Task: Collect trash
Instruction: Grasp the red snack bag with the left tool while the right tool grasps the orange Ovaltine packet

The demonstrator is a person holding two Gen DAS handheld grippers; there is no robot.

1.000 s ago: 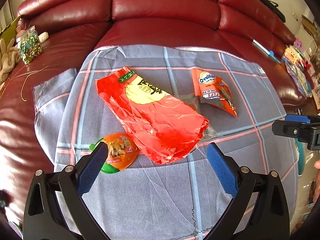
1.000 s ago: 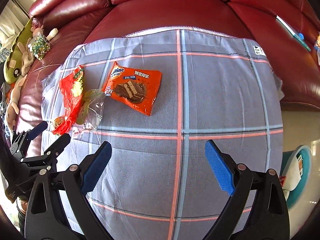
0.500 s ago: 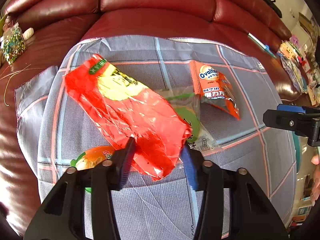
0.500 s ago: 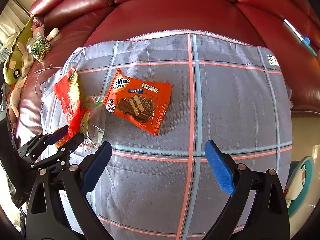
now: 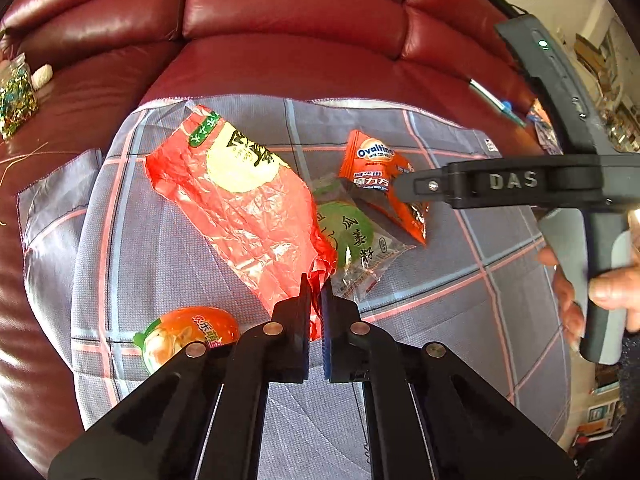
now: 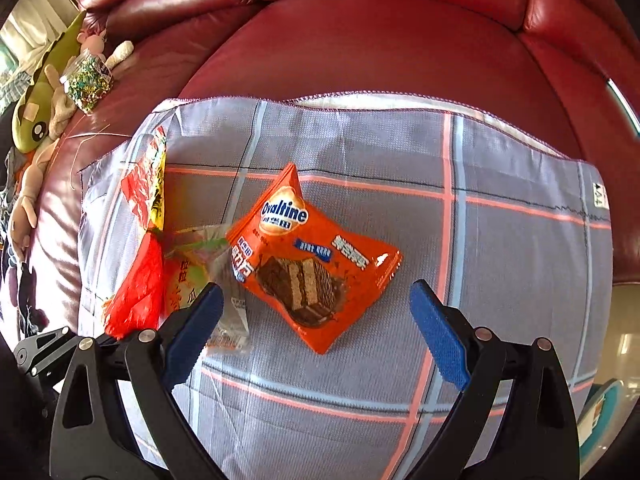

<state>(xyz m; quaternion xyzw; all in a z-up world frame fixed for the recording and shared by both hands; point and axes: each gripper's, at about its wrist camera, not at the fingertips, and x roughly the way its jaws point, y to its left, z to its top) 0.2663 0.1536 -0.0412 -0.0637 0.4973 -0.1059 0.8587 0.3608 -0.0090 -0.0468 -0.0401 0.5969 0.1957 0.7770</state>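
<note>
presently the near corner of the red wrapper (image 5: 244, 204) is pinched between the almost closed jaws of the left gripper (image 5: 315, 294) at lower centre of the left wrist view; the wrapper is stretched toward upper left over the checked cloth (image 5: 400, 432) on the red sofa (image 5: 288, 20); the right gripper (image 6: 312, 316) is held with jaws wide, nothing between them, above the ovaltine packet (image 6: 316, 264) at centre of the right wrist view; a clear green-printed packet (image 5: 352, 240) is lying between the two wrappers; an orange jelly cup (image 5: 188, 334) is seen at lower left.
</note>
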